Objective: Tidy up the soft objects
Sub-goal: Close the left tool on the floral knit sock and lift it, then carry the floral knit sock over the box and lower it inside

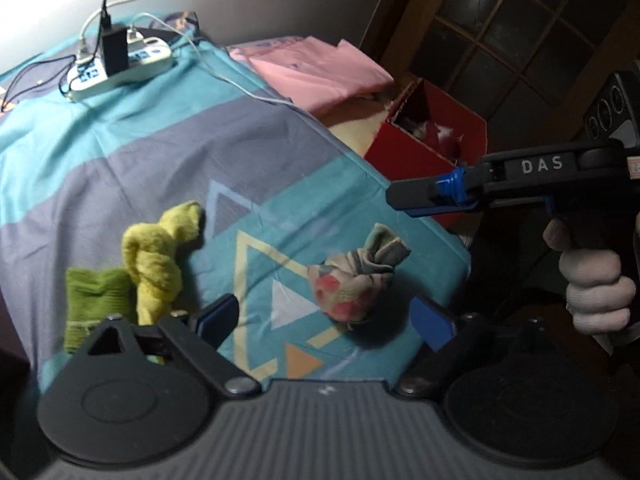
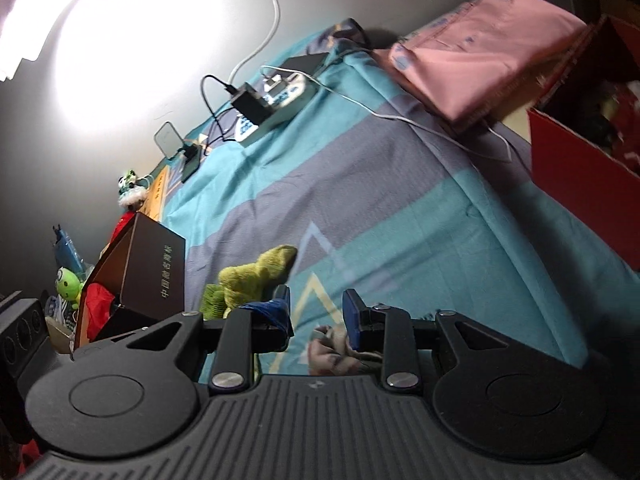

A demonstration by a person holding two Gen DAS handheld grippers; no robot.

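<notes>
- Two grippers are in my views, both over a bed covered by a teal and grey-blue sheet (image 1: 168, 152) printed with triangles.
- My left gripper (image 1: 326, 316) has its jaws wide apart with nothing pressed between them; the blue pads stand either side of a knotted floral sock bundle (image 1: 352, 284) lying on the sheet just ahead.
- My right gripper (image 2: 316, 312), seen from the left camera as a black tool (image 1: 404, 196) coming in from the right, is held by a gloved hand (image 1: 596, 292). From that side its fingers look close together; in its own camera I see a narrow gap with nothing clamped in it.
- That same floral bundle (image 2: 336, 352) sits low in the right camera, partly hidden behind the fingers.
- A yellow knotted cloth (image 1: 160, 256) lies on the sheet to the left of the floral bundle, well apart from it.
- A green knitted piece (image 1: 96, 300) rests right beside the yellow cloth, touching it, near the bed's edge.
- A red box (image 1: 432, 136) stands off the bed's far right side, open, with soft items inside that I cannot make out.
- A dark brown box (image 2: 152, 268) sits at the left edge in the right camera, something red inside.
- A folded pink cloth (image 1: 316, 68) and a white power strip (image 1: 124, 68) with plugs lie at the far end.
</notes>
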